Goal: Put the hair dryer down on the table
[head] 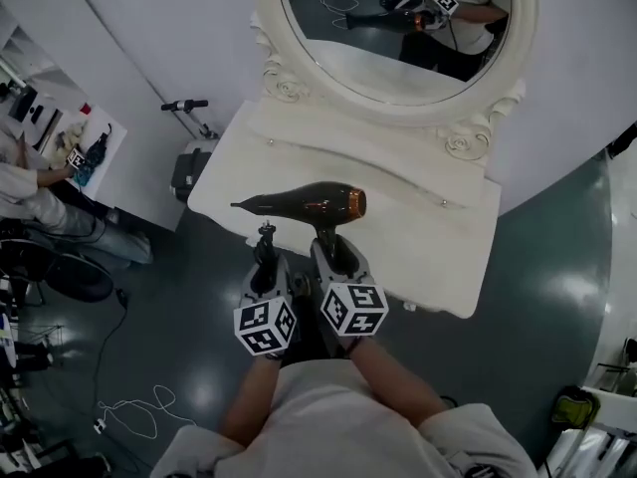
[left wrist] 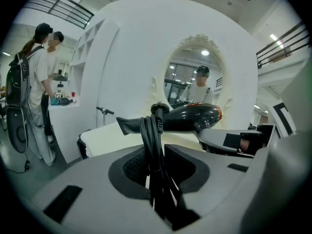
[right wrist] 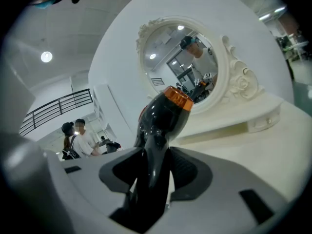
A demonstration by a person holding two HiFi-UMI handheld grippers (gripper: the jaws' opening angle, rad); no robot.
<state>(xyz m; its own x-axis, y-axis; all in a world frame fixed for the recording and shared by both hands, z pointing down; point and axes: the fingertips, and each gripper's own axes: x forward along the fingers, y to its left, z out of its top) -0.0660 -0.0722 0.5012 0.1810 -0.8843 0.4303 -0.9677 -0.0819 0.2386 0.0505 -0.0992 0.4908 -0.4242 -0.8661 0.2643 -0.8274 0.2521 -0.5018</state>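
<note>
Your left claw (head: 266, 253) is clamped on the cord (left wrist: 152, 145), your right claw (head: 332, 253) on the dryer (head: 309, 203) handle, nozzle toward 9 o'clock above the desk (head: 423, 239). Lower both together, level, landing short of the mirror (head: 398, 63) at 12 o'clock.

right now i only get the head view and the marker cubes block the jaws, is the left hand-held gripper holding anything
Observer: Yes. In the left gripper view, the left hand-held gripper is shut on the bundled black power cord, which stands upright between its pads.
Operator: ok and the right one, where does it have the dryer
Observer: In the right gripper view, the right hand-held gripper is shut on the handle of the hair dryer. The pads grip the glossy black handle from both sides, and the barrel sits above the jaws.
</note>
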